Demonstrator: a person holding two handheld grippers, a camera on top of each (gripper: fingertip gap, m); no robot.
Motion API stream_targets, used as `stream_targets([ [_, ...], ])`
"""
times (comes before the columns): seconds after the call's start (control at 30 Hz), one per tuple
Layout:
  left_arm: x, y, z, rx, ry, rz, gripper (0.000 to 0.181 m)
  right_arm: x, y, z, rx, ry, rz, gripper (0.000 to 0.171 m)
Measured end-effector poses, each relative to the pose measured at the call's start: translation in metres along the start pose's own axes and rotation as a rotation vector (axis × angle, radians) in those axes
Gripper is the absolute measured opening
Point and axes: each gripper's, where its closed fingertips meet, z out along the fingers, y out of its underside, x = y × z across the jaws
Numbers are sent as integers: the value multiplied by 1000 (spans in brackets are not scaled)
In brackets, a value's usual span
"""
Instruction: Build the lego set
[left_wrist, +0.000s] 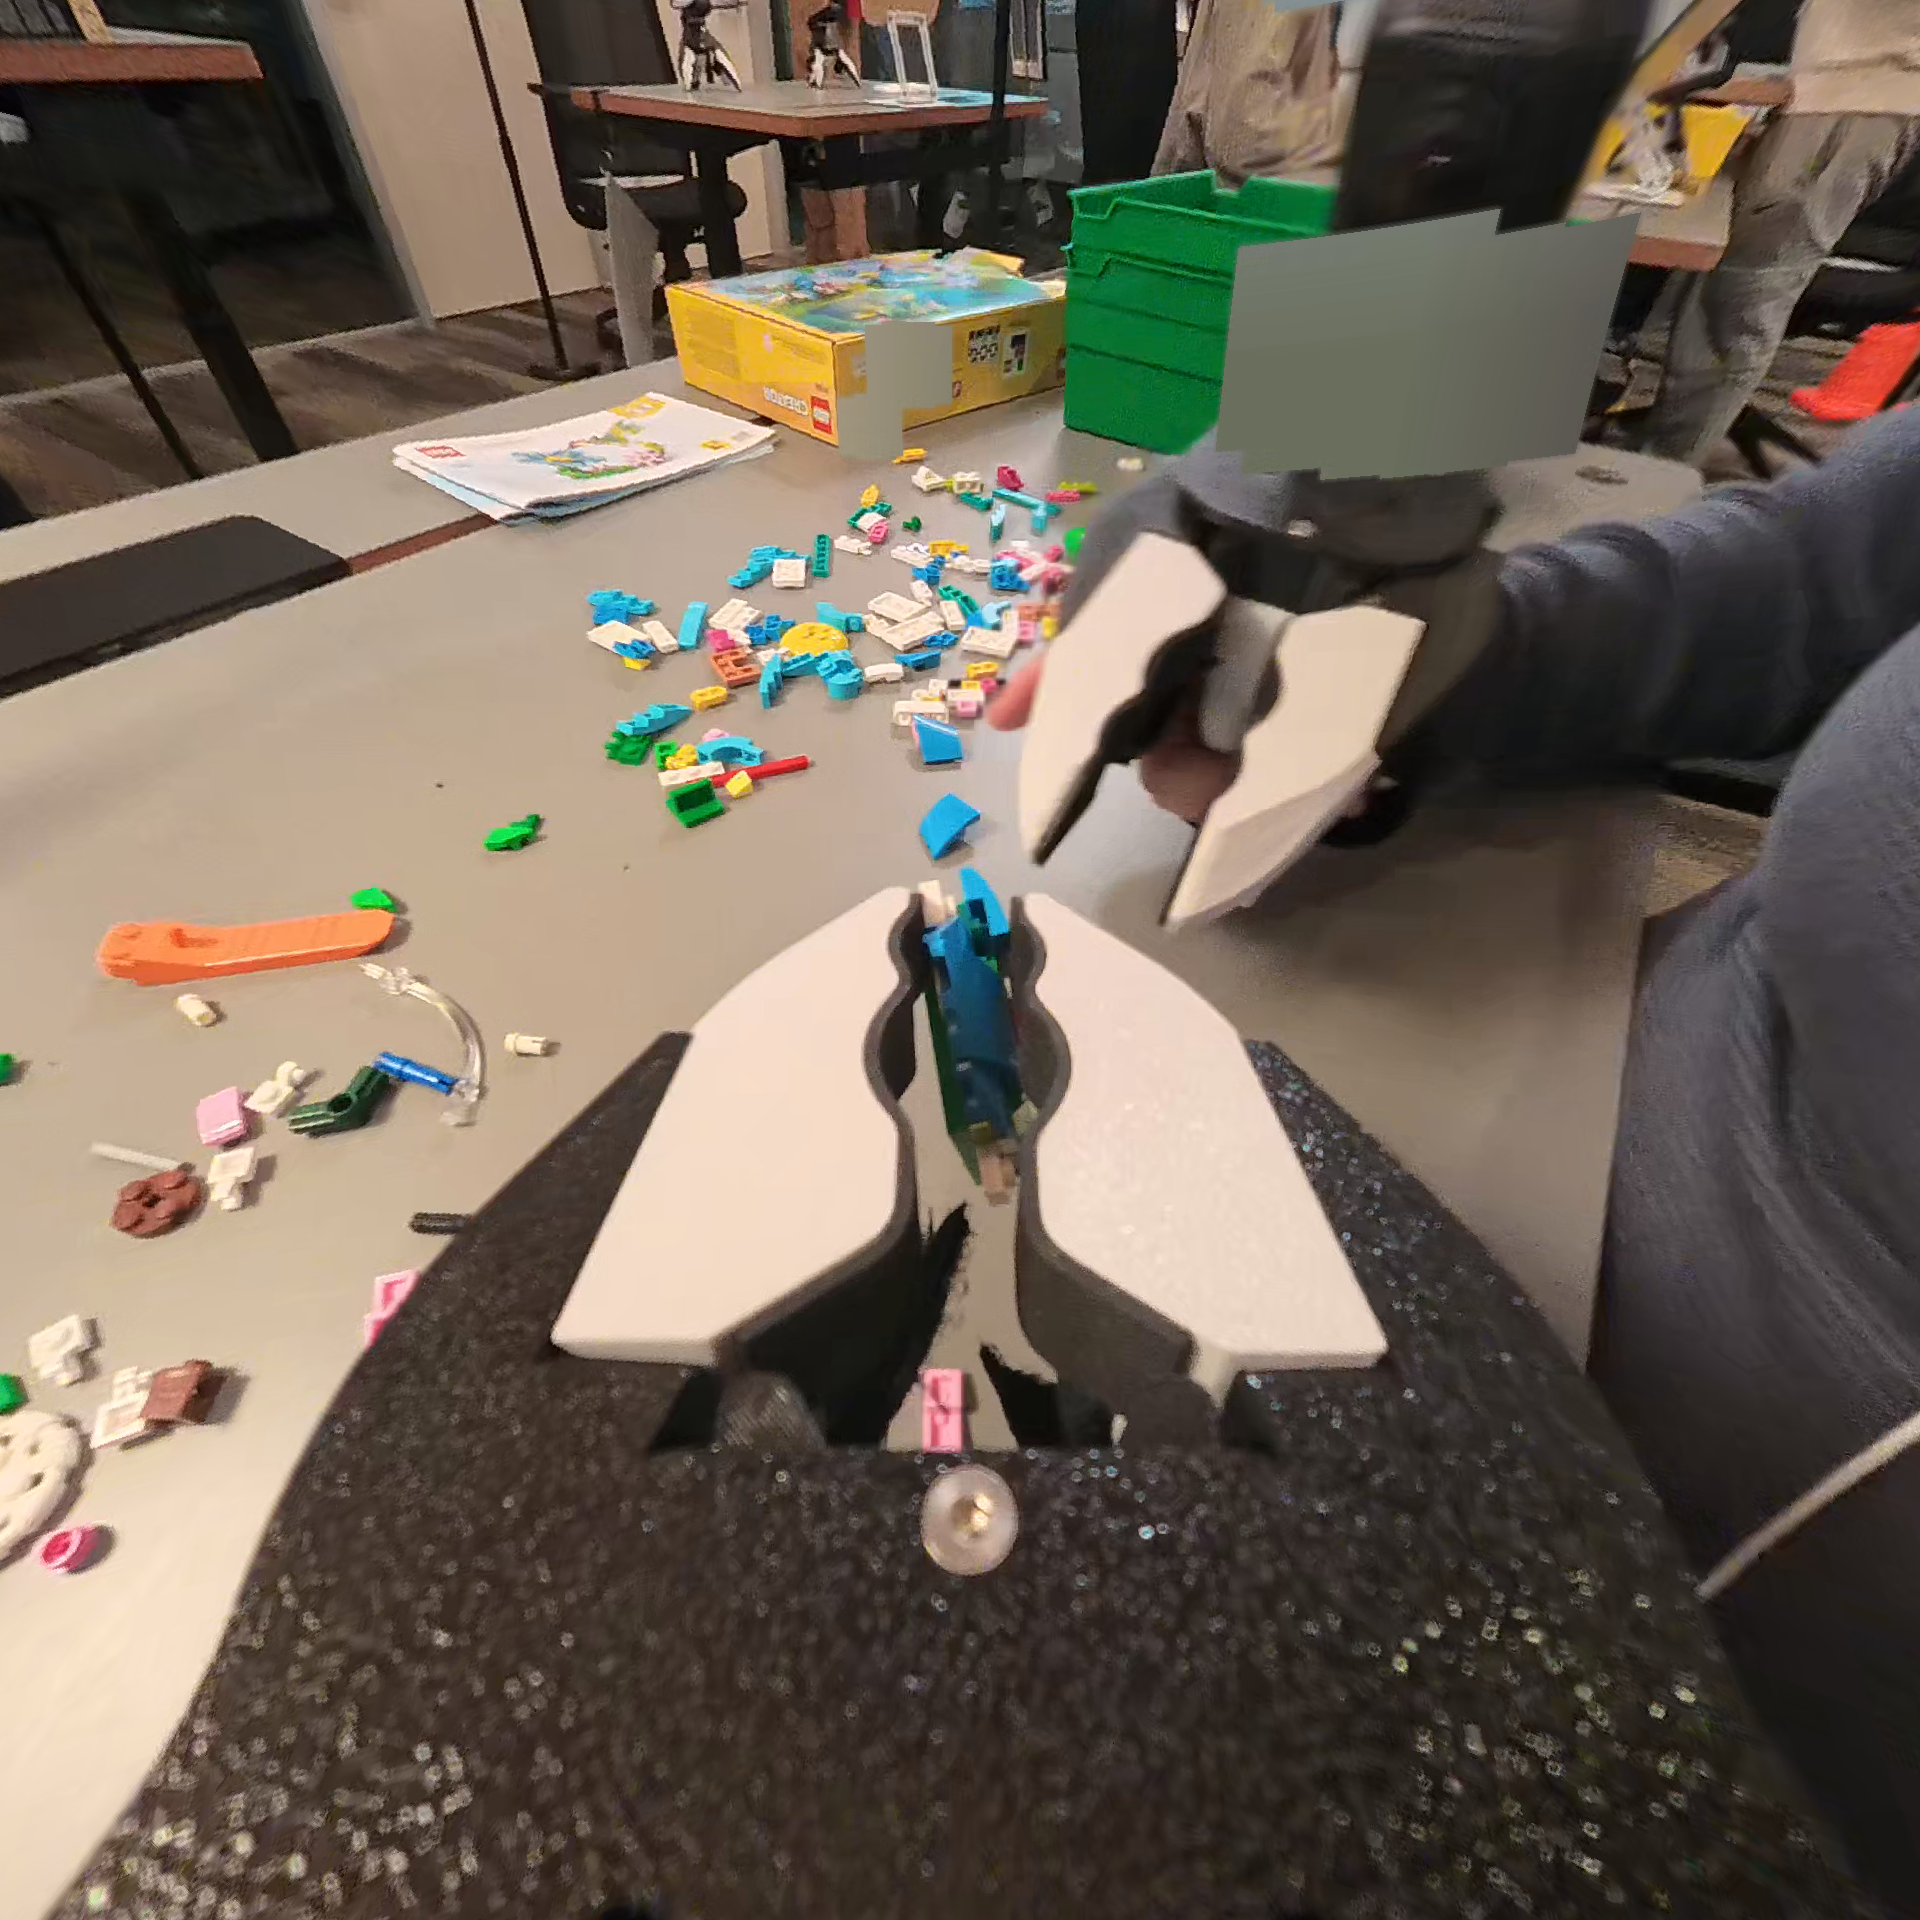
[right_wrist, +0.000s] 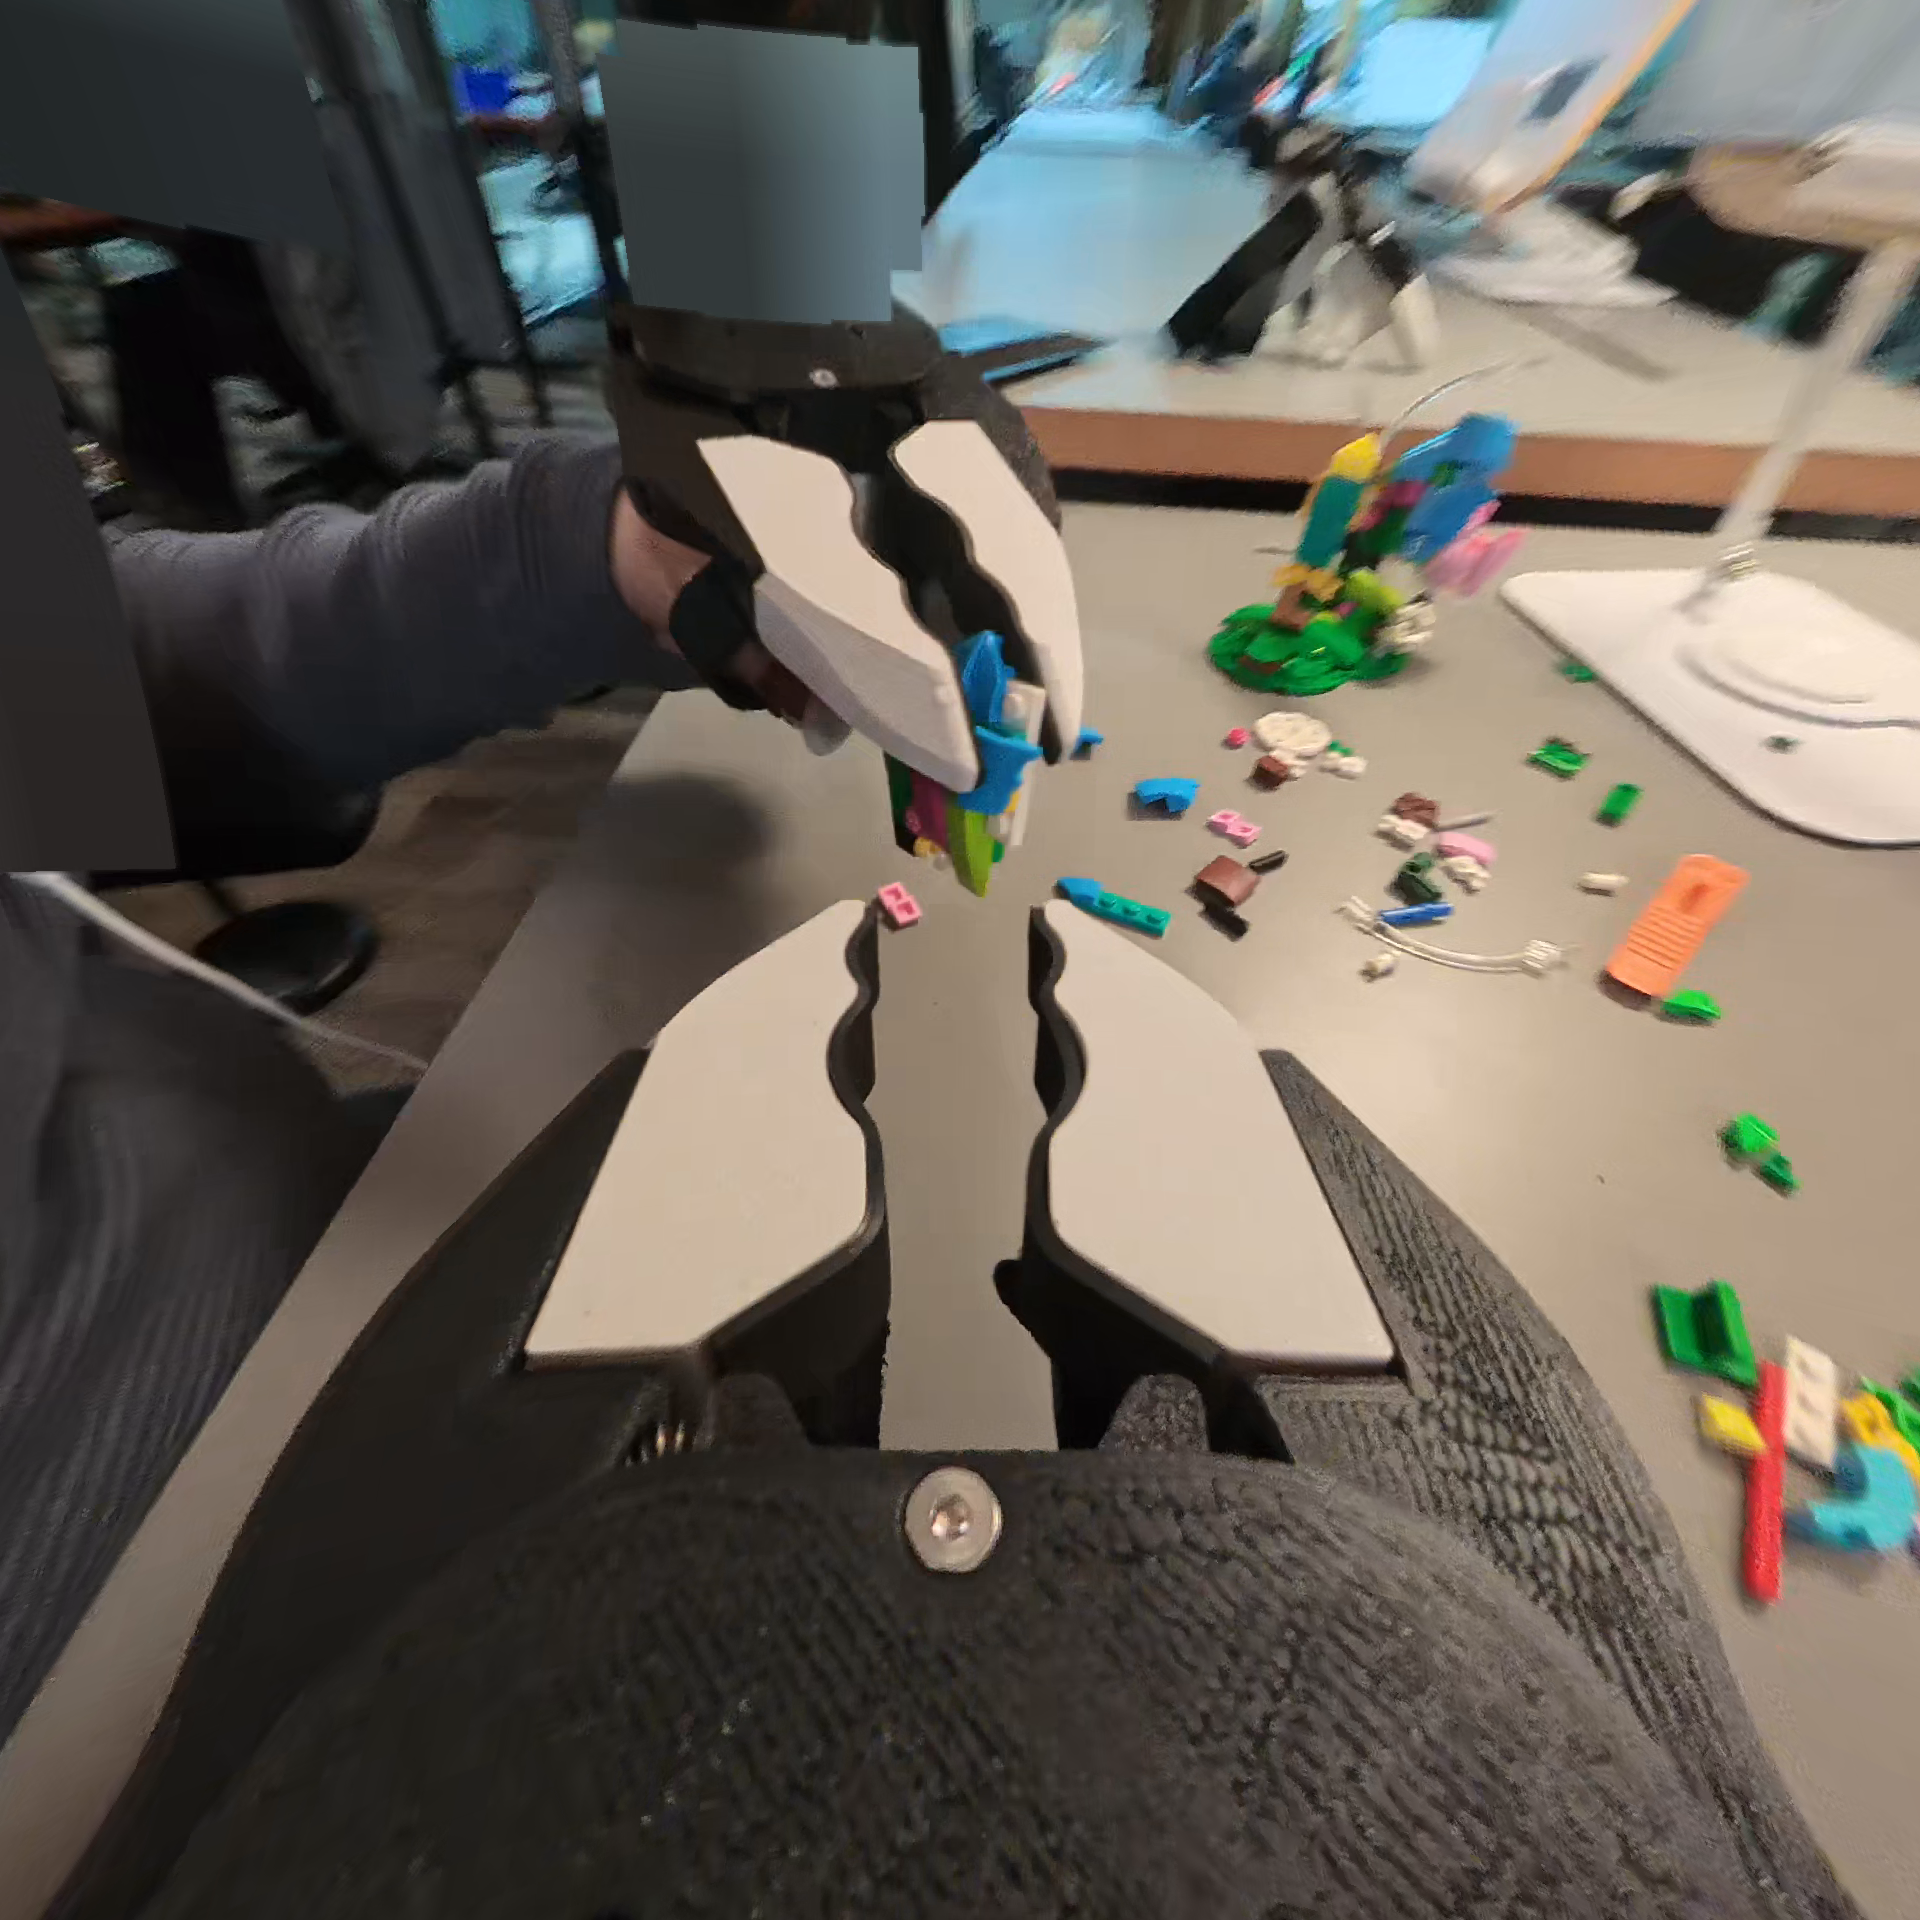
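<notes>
My left gripper (left_wrist: 966, 904) is shut on a small blue, green and pink lego assembly (left_wrist: 971, 987) and holds it above the grey table (left_wrist: 416, 727). In the right wrist view the left gripper (right_wrist: 1013, 764) hangs in the air with the assembly (right_wrist: 977, 810) sticking out below its tips. My right gripper (right_wrist: 951, 914) is open and empty, just below and in front of that assembly. It also shows in the left wrist view (left_wrist: 1107, 888), to the right of the left one. A partly built model on a green base (right_wrist: 1340, 623) stands farther off.
Loose bricks (left_wrist: 862, 623) are scattered over the table, with a blue curved brick (left_wrist: 948, 824) and a pink plate (right_wrist: 899, 902) close by. An orange brick separator (left_wrist: 244, 945) lies left. A lego box (left_wrist: 862, 332), booklets (left_wrist: 582, 452), green bins (left_wrist: 1143, 312) and a white stand base (right_wrist: 1745, 675) line the edges. Left and right tips are no more than a few centimetres apart. The blue curved brick (left_wrist: 948, 824) lies around 12 cm away from my right fingertips.
</notes>
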Motion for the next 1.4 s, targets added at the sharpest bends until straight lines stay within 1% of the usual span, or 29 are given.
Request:
stream_targets([
  [0.13, 2, -4, 2, -18, -36, 67, 14, -12, -10, -15, 17, 191, -20, 27],
  [0.2, 3, -6, 6, -21, -54, 101, 14, -11, -17, -23, 53, 273, -71, 27],
  [0.27, 0, -8, 9, -8, -107, 148, 14, 1, -14, -29, 64, 385, -179, 26],
  [0.33, -5, -11, 10, 21, -179, 185, 14, 19, -14, -38, 142, 533, -233, 25],
  [0.47, -7, -12, 12, 28, -249, 244, 14, 29, -19, -45, 222, 603, -228, 24],
  [0.53, -11, -16, 10, 69, -301, 256, 14, 34, -21, -51, 250, 640, -232, 23],
  [0.63, -20, -18, 8, 135, -372, 251, 14, 37, -17, -50, 255, 636, -213, 21],
  [0.77, -25, -22, 4, 237, -410, 225, 14, 38, -18, -51, 268, 645, -224, 20],
  [0.9, -28, -22, 7, 261, -430, 226, 14, 35, -20, -51, 282, 634, -242, 19],
  [1.03, -29, -24, 13, 273, -456, 280, 14, 34, -22, -53, 307, 626, -242, 18],
  [1.23, -32, -23, 14, 309, -442, 237, 14, 33, -23, -55, 327, 606, -226, 18],
  [1.4, -27, -17, 20, 305, -372, 167, 14, 31, -24, -54, 325, 608, -252, 17],
])
